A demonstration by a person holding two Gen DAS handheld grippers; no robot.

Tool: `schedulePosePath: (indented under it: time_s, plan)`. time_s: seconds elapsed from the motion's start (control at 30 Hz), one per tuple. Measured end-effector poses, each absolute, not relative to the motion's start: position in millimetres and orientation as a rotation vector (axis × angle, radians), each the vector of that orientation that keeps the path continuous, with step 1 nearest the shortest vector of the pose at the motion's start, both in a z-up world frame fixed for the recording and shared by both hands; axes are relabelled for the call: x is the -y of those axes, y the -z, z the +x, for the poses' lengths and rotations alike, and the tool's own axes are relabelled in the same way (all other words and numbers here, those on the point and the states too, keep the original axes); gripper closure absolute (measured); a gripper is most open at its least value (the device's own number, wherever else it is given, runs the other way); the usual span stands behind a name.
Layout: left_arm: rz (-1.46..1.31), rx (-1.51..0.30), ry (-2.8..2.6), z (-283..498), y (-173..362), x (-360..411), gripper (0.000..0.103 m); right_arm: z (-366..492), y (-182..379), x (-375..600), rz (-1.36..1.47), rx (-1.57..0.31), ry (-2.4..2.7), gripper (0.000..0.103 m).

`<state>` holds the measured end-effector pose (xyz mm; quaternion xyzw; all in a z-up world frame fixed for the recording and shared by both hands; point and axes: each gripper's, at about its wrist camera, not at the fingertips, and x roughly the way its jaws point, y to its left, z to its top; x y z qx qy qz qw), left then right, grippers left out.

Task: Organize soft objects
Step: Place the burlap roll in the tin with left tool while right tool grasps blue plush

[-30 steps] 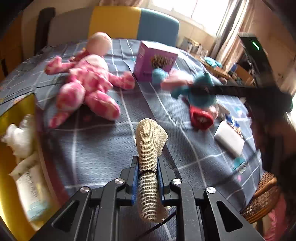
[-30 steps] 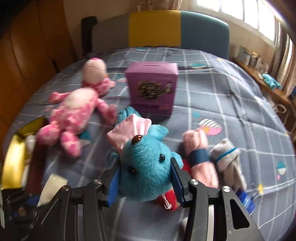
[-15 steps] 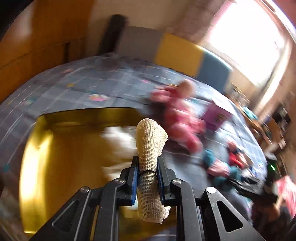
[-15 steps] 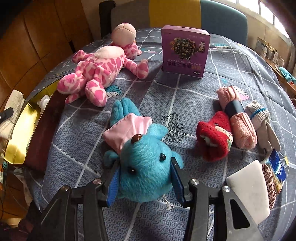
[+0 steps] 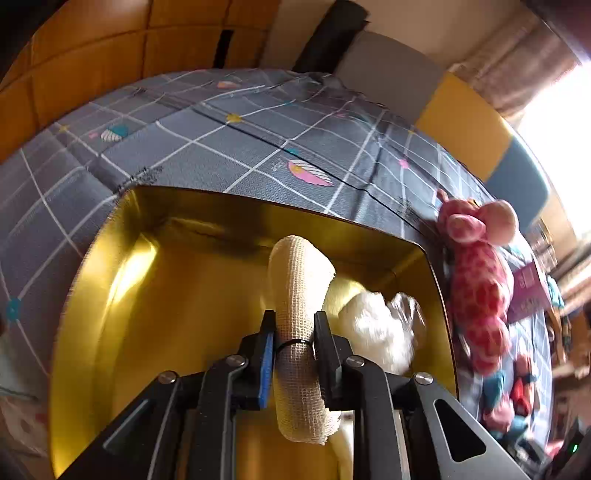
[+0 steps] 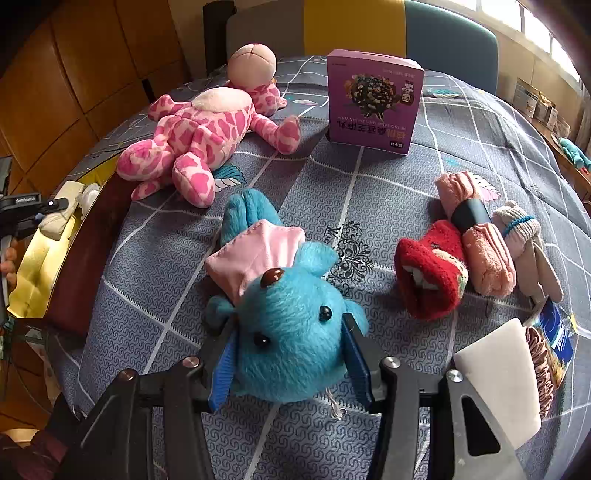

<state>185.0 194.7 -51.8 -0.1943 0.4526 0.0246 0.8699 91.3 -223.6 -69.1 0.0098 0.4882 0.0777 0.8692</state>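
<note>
Your left gripper (image 5: pixel 293 332) pinches a beige gauze roll (image 5: pixel 299 291) above the gold tray (image 5: pixel 110 280), its jaws just easing apart. Your right gripper (image 6: pixel 290 360) straddles the blue plush toy's (image 6: pixel 291 332) head on the quilt (image 6: pixel 369 192), jaws lately widening, pads touching fur.

purple box (image 6: pixel 375 101) upright on checked cloth (image 6: pixel 388 192) | white block (image 6: pixel 498 376) | chair (image 6: pixel 369 29)

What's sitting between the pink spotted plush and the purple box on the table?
Nothing; in the right wrist view only bare grey checked cloth separates the pink spotted plush from the purple box.
</note>
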Motion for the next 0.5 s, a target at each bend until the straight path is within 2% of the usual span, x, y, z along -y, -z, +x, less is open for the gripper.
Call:
schedulePosePath:
  time_s: [0.03,0.13,0.2,0.27,0.5]
  plan:
    - [-0.407,-0.948,-0.057,189.0,54.0,-195.5,0.082,91.0,69.1,223.1,0.017,-1.022,-0.161,0.050]
    - [-0.393,-0.973,-0.064,201.1,63.1,-188.9,0.072,90.2,69.2,220.2,-0.005,-1.025,-0.157,0.050]
    - [-0.386,-0.972,-0.065,198.6,63.0,-186.7,0.055,89.8,69.5,219.5,-0.014,-1.026,-0.154,0.050]
    - [-0.367,-0.941,-0.082,192.6,57.2,-186.0,0.044,90.3,69.7,219.7,-0.010,-1.028,-0.149,0.050]
    - [-0.211,-0.841,-0.126,151.1,30.0,-175.8,0.040,89.0,70.2,219.4,-0.003,-1.021,-0.138,0.049]
